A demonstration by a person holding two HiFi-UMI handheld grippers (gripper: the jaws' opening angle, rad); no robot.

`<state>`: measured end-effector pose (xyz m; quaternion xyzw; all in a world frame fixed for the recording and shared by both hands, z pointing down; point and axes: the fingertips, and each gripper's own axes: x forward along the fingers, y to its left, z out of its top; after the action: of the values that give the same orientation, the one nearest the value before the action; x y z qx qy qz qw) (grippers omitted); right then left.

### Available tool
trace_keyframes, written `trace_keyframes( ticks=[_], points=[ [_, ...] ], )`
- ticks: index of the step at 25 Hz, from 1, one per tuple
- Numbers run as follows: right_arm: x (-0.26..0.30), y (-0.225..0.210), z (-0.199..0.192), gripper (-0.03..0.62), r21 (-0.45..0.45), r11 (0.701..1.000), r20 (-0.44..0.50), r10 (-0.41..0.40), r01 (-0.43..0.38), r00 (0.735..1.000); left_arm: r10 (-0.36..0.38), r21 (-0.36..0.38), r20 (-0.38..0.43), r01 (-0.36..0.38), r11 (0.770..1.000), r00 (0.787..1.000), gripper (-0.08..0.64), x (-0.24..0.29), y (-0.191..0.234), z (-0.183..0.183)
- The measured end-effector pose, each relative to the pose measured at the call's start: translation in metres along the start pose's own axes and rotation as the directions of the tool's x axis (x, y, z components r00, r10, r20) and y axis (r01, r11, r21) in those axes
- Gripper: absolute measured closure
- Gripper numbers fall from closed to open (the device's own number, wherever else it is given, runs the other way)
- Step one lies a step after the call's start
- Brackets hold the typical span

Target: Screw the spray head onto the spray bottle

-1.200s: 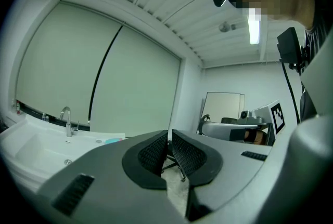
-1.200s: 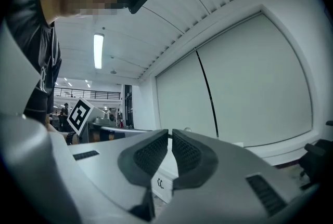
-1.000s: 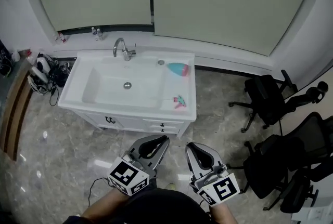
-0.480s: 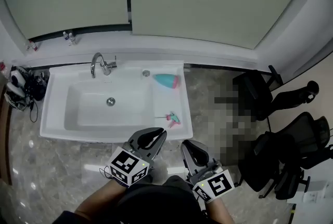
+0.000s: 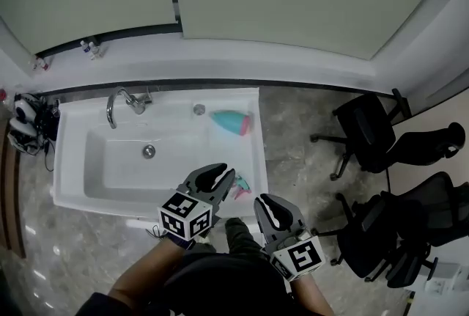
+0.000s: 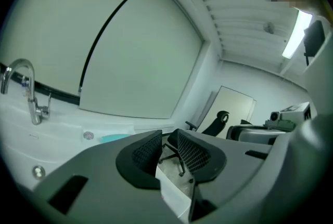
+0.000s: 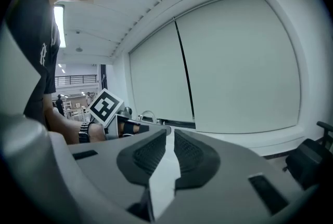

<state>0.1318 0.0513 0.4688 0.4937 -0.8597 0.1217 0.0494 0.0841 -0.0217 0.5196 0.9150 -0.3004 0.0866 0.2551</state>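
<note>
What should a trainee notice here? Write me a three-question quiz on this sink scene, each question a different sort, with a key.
1. Multiple choice: where does the teal spray bottle lie? A in the basin; B on the ledge of the sink, right of the basin; C on the floor.
2. True or false: the spray head is already screwed onto the bottle.
3. What do the left tongs and the right tongs hold?

Key
1. B.
2. False: it lies apart from the bottle on the same ledge, nearer the person.
3. Nothing. Both pairs of jaws have just been opening a little, and nothing is between them.
</note>
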Motion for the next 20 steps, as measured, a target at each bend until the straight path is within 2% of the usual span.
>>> trace_keyframes(
  ticks=[2,4,7,10,13,16,18,20],
  points=[
    [0.014,-0.027,-0.007,0.565,0.0,1.0,-0.045,0.024,-0.024,0.999,0.044,-0.106,-0.014,-0.045,0.993,0.999,0.481,0.032,0.023,-0.003],
    [0.027,-0.049,-0.018,0.565,0.024,0.998,-0.1,0.052,-0.05,0.994,0.087,-0.226,-0.031,-0.092,0.97,0.996,0.442,0.063,0.049,-0.009],
    [0.042,-0.069,-0.04,0.565,0.047,0.995,-0.144,0.09,-0.084,0.985,0.138,-0.411,-0.071,-0.155,0.899,0.988,0.396,0.101,0.082,-0.025],
    [0.055,-0.074,-0.052,0.565,0.075,0.991,-0.181,0.124,-0.112,0.976,0.155,-0.578,-0.132,-0.203,0.791,0.979,0.358,0.13,0.113,-0.044],
    [0.071,-0.083,-0.053,0.565,0.084,0.99,-0.157,0.129,-0.117,0.979,0.148,-0.727,-0.184,-0.235,0.645,0.972,0.308,0.155,0.143,-0.062],
    [0.079,-0.094,-0.058,0.565,0.096,0.989,-0.158,0.124,-0.109,0.98,0.175,-0.815,-0.216,-0.276,0.509,0.961,0.264,0.175,0.171,-0.076],
    [0.082,-0.103,-0.066,0.565,0.119,0.988,-0.181,0.115,-0.095,0.977,0.196,-0.841,-0.234,-0.299,0.45,0.952,0.25,0.186,0.184,-0.081],
    [0.086,-0.11,-0.077,0.565,0.142,0.986,-0.224,0.112,-0.081,0.968,0.212,-0.85,-0.253,-0.322,0.417,0.944,0.241,0.197,0.193,-0.084]
  ],
)
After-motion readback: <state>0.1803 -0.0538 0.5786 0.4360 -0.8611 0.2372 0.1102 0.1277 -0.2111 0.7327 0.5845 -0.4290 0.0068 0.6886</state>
